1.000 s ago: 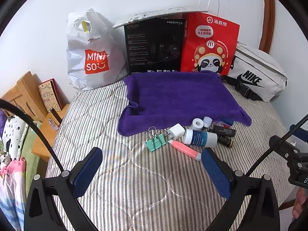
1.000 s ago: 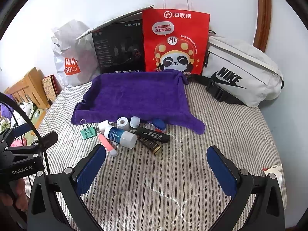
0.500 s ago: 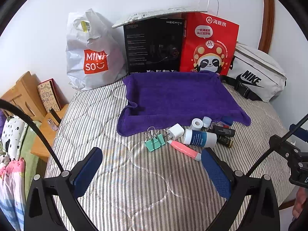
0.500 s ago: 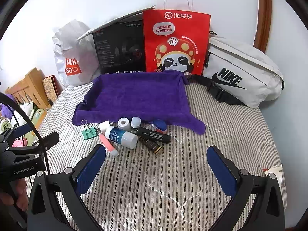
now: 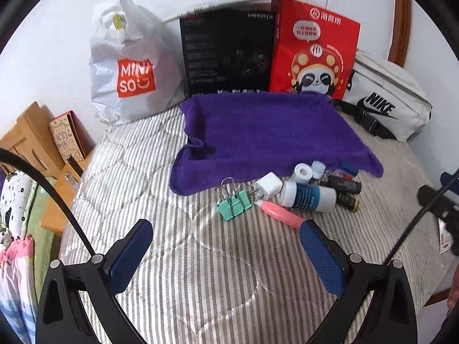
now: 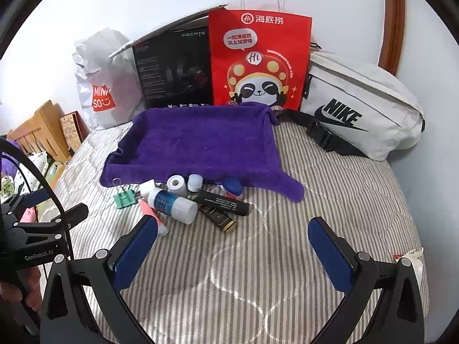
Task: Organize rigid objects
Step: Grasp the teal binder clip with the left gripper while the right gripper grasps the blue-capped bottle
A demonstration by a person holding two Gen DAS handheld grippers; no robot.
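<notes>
Both grippers, left gripper (image 5: 226,246) and right gripper (image 6: 232,246), hovering over bed (image 6: 330,200), jaws wide, holding nothing. Small items (image 6: 183,197) lying clustered at purple towel (image 6: 200,143) front edge, probably waiting for sorting onto it.

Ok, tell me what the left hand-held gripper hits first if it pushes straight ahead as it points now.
Probably the green binder clip, lying nearly centred ahead of the open left hand-held gripper. The white charger plug and the purple towel lie beyond. Depth is hard to judge through the fisheye; it may meet the striped bedding first.

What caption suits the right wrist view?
Open right gripper facing small items heaped before a purple towel on a striped bed.
</notes>
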